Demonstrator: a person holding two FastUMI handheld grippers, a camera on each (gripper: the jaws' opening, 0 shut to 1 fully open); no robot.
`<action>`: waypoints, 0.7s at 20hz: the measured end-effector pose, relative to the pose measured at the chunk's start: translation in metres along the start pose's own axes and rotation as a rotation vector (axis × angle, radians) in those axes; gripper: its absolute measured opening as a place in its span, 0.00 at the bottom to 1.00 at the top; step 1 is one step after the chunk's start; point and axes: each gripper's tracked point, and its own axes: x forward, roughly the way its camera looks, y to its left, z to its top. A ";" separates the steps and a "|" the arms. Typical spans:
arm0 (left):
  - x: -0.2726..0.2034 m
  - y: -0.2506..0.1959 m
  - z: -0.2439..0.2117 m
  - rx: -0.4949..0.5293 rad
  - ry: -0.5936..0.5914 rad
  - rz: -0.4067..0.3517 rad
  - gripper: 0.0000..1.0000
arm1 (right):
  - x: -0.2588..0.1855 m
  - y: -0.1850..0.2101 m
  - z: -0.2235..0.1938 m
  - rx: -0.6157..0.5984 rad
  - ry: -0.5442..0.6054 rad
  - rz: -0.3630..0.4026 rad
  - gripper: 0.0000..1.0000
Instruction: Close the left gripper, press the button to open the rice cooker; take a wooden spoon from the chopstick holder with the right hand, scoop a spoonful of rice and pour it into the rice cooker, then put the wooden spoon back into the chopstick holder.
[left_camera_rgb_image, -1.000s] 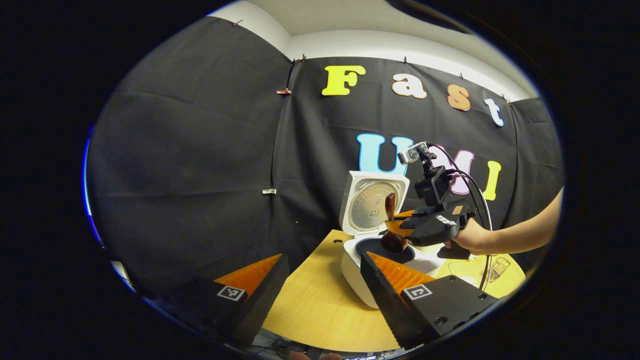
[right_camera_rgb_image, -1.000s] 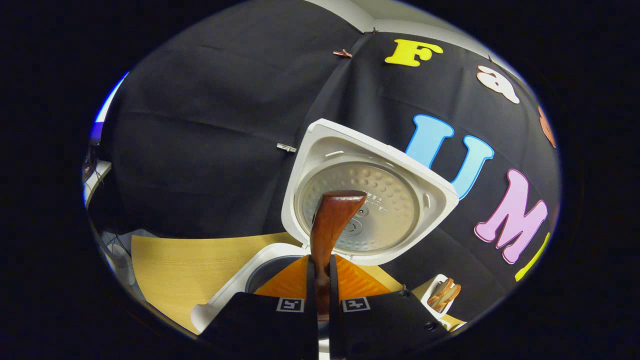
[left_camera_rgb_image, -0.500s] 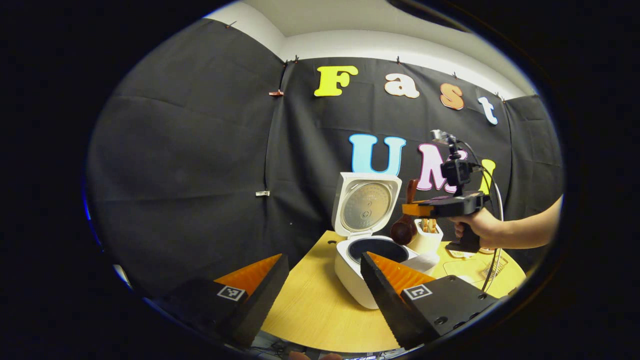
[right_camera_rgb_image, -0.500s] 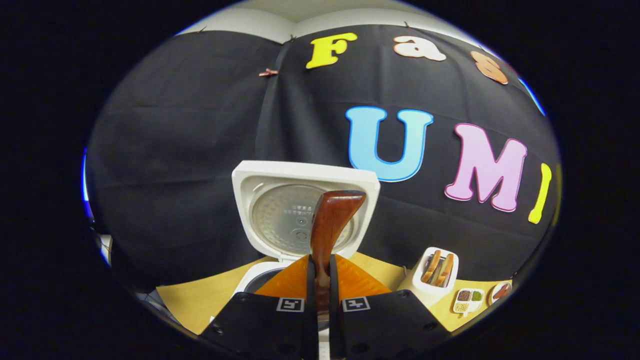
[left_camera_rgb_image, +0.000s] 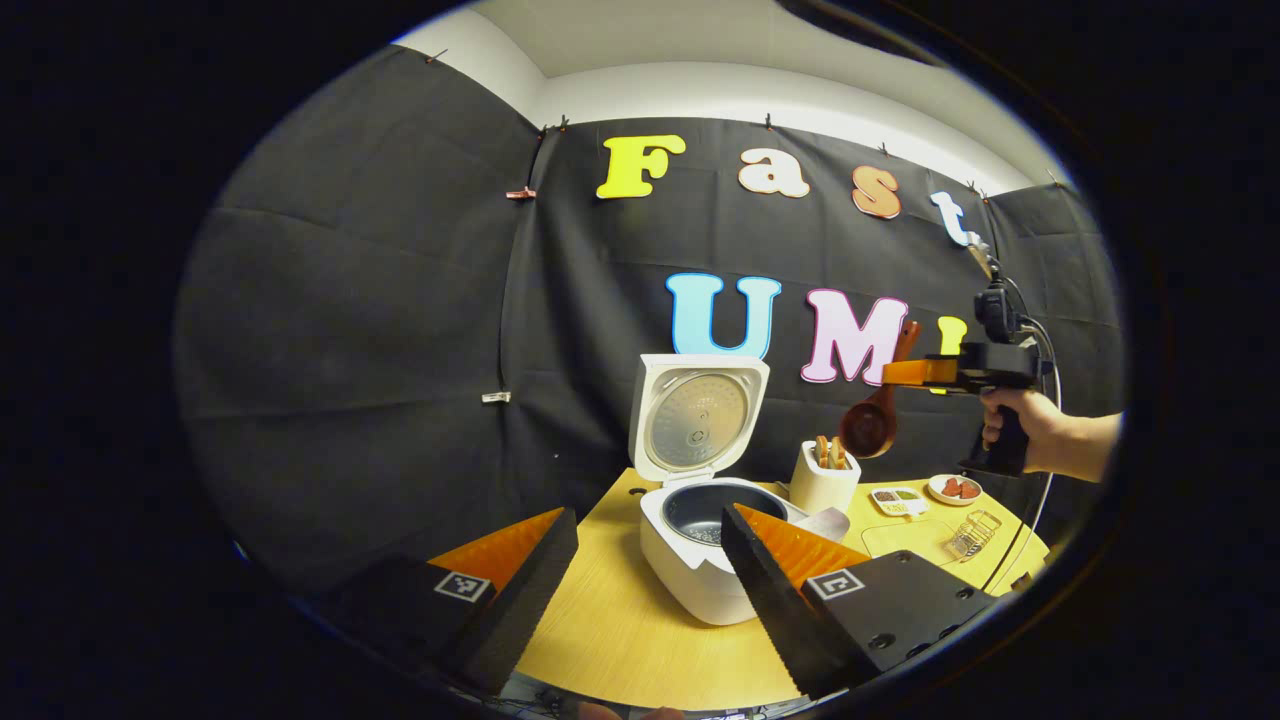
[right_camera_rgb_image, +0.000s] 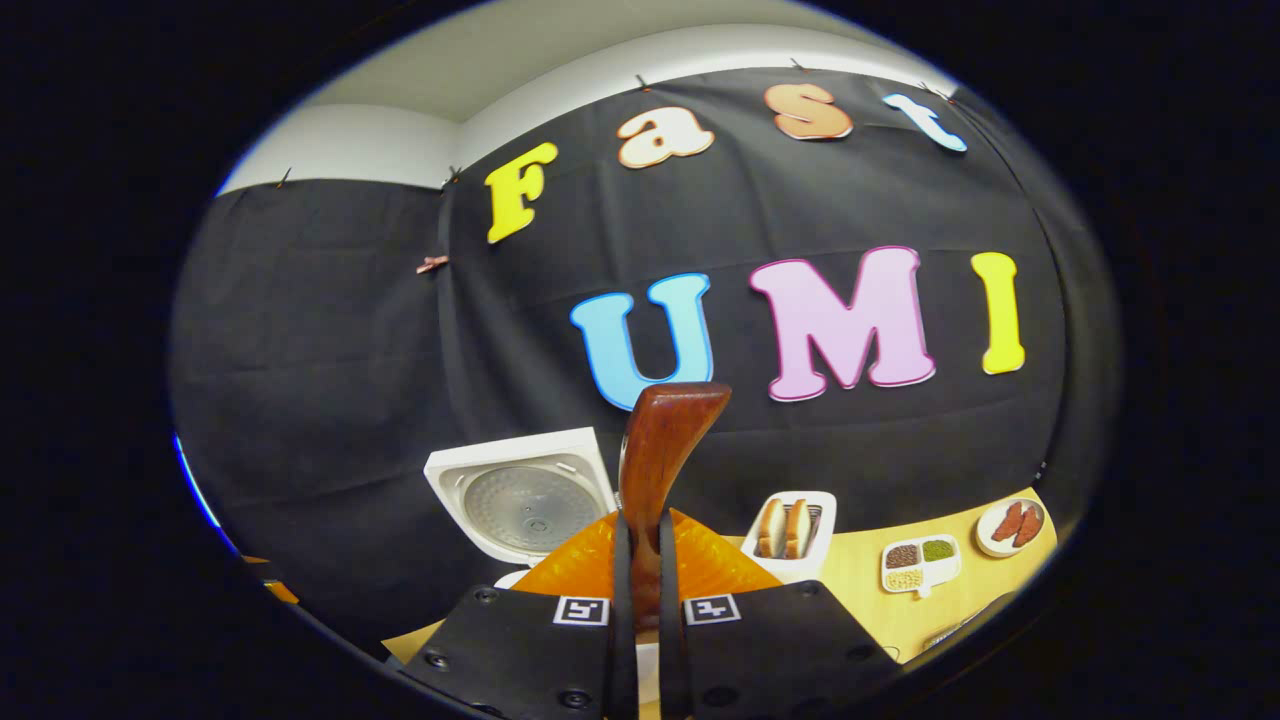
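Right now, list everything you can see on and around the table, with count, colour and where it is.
Rice cooker: one, white, lid up, table's left part.
Wooden spoon: one, dark brown, held in the air above the chopstick holder.
Chopstick holder: one, white, right of the cooker, wooden utensils inside.
Divided dish: one, white, grains in its compartments, right of the holder.
Small plate: one, white, red pieces on it, far right.
Table: one, light wood.
Left gripper: fingers apart, near edge.
Right gripper: fingers clamped on the spoon's handle.
Hand: one, holding the right gripper.
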 end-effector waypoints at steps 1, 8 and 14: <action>0.002 -0.005 0.001 0.004 0.000 -0.008 0.99 | -0.014 -0.017 0.007 0.018 -0.015 -0.024 0.13; 0.013 -0.042 0.013 0.031 -0.015 -0.064 0.99 | -0.088 -0.129 0.028 -0.004 -0.042 -0.187 0.12; 0.020 -0.071 0.021 0.063 -0.022 -0.081 0.99 | -0.133 -0.211 0.016 -0.029 -0.018 -0.300 0.12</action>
